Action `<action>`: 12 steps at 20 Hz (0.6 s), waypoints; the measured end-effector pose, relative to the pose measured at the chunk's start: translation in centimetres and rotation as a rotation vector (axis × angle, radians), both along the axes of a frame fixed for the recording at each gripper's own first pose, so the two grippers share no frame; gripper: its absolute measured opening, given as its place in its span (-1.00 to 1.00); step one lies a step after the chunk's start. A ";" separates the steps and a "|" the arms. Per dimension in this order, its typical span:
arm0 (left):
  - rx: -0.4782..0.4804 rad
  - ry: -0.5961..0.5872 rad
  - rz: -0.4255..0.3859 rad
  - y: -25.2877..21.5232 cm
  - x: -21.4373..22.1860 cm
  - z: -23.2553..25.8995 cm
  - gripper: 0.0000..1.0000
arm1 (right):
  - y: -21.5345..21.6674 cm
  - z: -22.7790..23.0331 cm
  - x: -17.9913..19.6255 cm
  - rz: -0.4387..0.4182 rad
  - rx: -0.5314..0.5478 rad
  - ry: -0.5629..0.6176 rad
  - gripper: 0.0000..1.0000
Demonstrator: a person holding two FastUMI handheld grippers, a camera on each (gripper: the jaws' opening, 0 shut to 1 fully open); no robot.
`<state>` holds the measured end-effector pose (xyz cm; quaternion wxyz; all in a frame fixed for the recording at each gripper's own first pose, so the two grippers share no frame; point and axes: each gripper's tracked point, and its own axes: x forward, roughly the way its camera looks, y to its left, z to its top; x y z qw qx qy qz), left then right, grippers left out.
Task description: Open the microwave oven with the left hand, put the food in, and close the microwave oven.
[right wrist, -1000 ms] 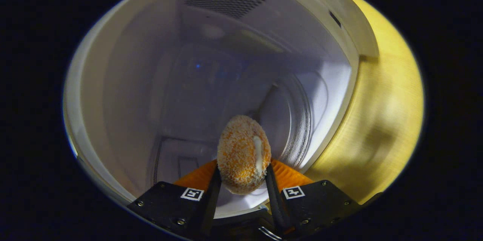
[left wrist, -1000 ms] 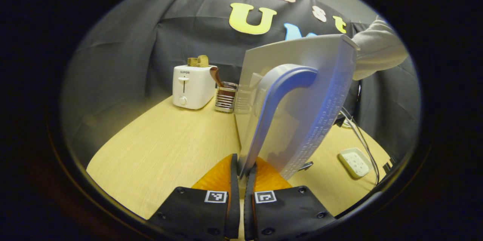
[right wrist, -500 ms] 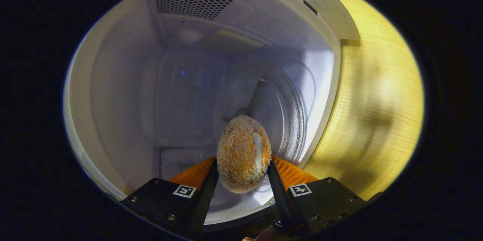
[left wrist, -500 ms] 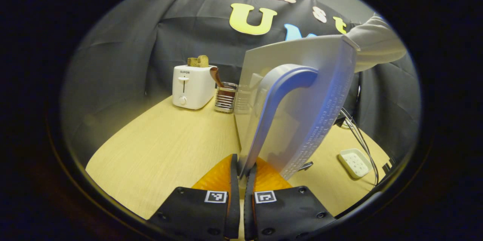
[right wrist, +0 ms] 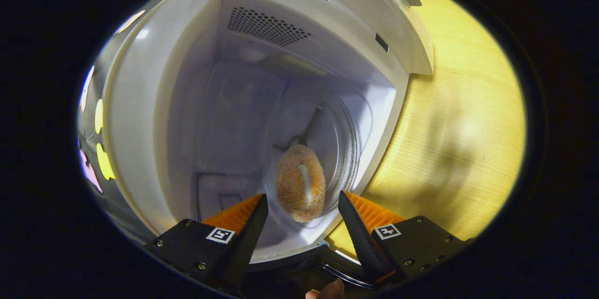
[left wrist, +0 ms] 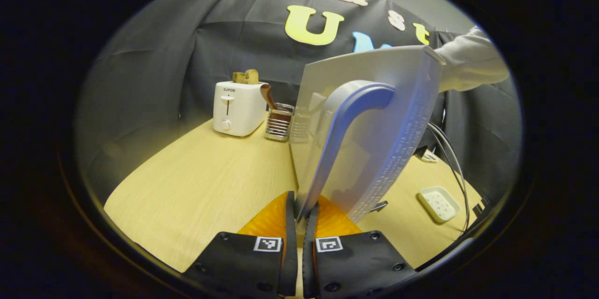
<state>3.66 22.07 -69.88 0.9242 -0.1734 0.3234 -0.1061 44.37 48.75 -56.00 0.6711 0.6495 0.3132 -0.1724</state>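
Note:
In the left gripper view my left gripper [left wrist: 299, 205] is shut on the lower end of the curved door handle [left wrist: 348, 121] of the white microwave door [left wrist: 402, 98], which stands swung open. In the right gripper view the microwave cavity [right wrist: 243, 98] lies open ahead. A breaded, oval piece of food [right wrist: 299, 183] rests on the glass turntable [right wrist: 327, 135] inside. My right gripper [right wrist: 303, 205] is open, its fingers apart on either side of the food and clear of it.
A white toaster [left wrist: 237, 107] with bread in its slots and a metal utensil holder [left wrist: 279, 121] stand at the back of the wooden table [left wrist: 201, 182]. A small white tray [left wrist: 437, 203] and cables [left wrist: 449, 149] lie beyond the door. A person's sleeve [left wrist: 470, 62] shows above the door.
My right gripper has opened and let go of the food, which now lies on the turntable, and has drawn back from the cavity. The left gripper still holds the handle.

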 end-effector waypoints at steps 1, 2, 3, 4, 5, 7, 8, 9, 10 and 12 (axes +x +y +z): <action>0.001 0.000 -0.003 0.1 0.0 -0.1 -0.75 | -0.2 0.4 -0.2 0.012 0.009 -0.004 0.85; 0.002 -0.001 -0.006 0.1 0.1 0.0 -0.75 | -0.3 0.6 -0.2 0.025 0.007 -0.016 0.85; 0.002 -0.001 -0.006 0.0 0.0 -0.1 -0.75 | -0.8 0.9 -0.2 0.046 -0.011 -0.026 0.85; 0.000 -0.002 -0.004 0.0 0.1 0.0 -0.75 | -1.5 1.4 -0.4 0.068 -0.034 -0.047 0.85; -0.002 -0.003 -0.003 0.0 0.1 -0.1 -0.75 | -2.3 1.9 -0.4 0.091 -0.056 -0.064 0.85; -0.008 -0.004 -0.005 0.0 -0.1 -0.1 -0.75 | -3.1 3.1 -1.7 0.128 -0.077 -0.088 0.85; -0.008 -0.007 -0.009 0.0 -0.1 0.0 -0.78 | -3.4 3.7 -3.0 0.140 -0.084 -0.099 0.85; -0.007 -0.009 -0.016 0.0 -0.1 -0.1 -0.78 | -4.2 4.2 -3.9 0.153 -0.092 -0.109 0.85; -0.005 -0.012 -0.021 0.0 0.0 0.0 -0.74 | -4.9 4.8 -4.7 0.170 -0.102 -0.118 0.85; -0.007 -0.014 -0.025 0.1 0.0 0.0 -0.75 | -5.9 6.1 -6.4 0.212 -0.111 -0.151 0.85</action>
